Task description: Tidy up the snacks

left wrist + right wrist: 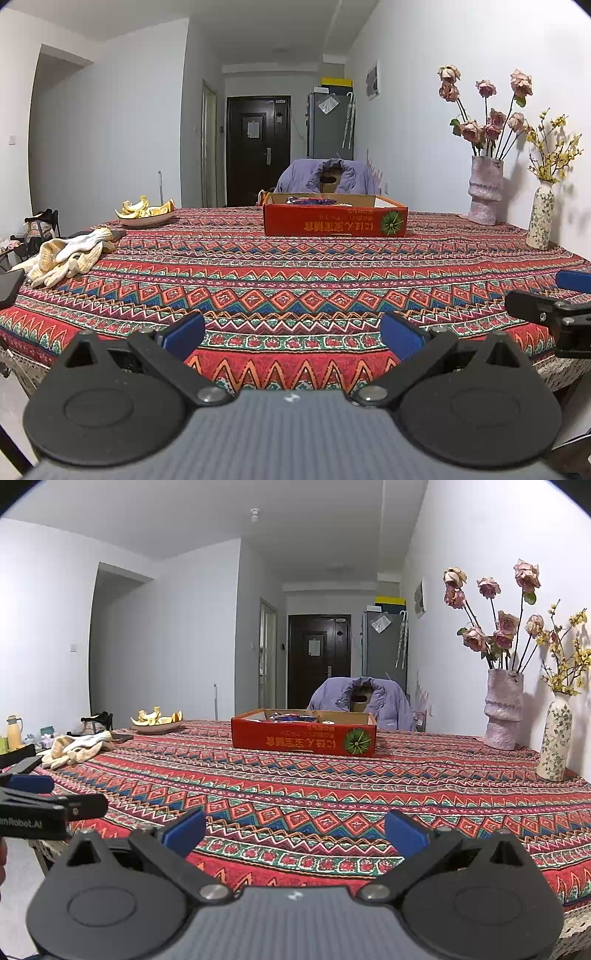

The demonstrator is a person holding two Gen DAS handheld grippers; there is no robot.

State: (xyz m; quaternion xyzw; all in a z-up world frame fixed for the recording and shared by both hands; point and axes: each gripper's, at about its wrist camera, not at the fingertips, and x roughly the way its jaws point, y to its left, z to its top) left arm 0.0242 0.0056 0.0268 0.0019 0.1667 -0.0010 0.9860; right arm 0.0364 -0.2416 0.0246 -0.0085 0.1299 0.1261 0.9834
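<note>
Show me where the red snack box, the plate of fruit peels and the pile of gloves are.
red snack box (334, 221): left wrist view, front wall.
plate of fruit peels (142, 221): left wrist view, plate's front rim.
pile of gloves (79, 748): right wrist view, middle of the pile.

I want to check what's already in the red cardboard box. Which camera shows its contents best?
The right wrist view: it looks slightly down into the red cardboard box, so blue and silvery wrappers show inside. The left wrist view sees the red cardboard box almost edge-on; only a strip of the wrappers tops the front wall.
</note>
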